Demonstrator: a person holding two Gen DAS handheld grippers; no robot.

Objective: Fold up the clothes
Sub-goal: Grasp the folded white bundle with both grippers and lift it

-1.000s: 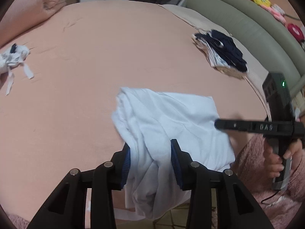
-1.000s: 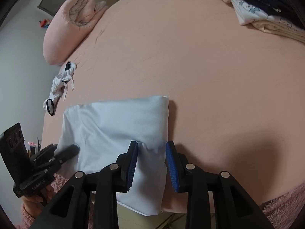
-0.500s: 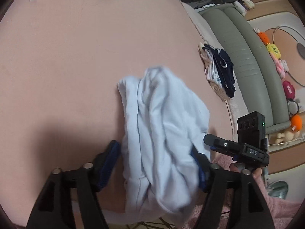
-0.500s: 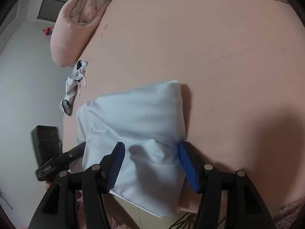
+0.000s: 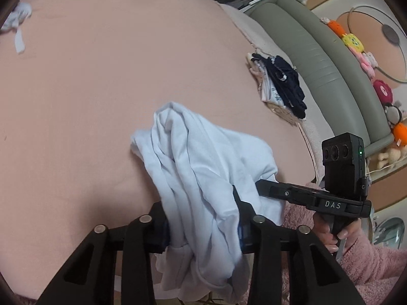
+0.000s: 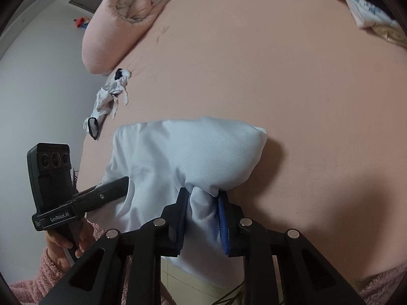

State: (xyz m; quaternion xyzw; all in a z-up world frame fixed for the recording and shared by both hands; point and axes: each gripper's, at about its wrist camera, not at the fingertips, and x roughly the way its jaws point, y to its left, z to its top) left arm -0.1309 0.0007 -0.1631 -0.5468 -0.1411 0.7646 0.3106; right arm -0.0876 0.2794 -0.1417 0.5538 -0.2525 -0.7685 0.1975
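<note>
Left wrist view: the left gripper occupies the lower centre of the frame. The white garment runs bunched between its two fingers and spills over the near edge of the pink bed sheet at the bottom of the frame. The jaws stand at medium width with the cloth filling the gap between the pads; whether they are pressing it cannot be told. At lower right, the right gripper reaches the garment's right edge, held by a hand in a pink fleece sleeve. A stack of folded clothes lies at upper right, beside a grey-green headboard.

Right wrist view: the right gripper sits at lower centre. Its jaws are narrow, pinching a gathered fold of the white garment between the blue pads. The rest of the garment puffs up above the jaws. The left gripper meets the garment at lower left. A crumpled white item lies at left, below a rolled pink blanket.
</note>
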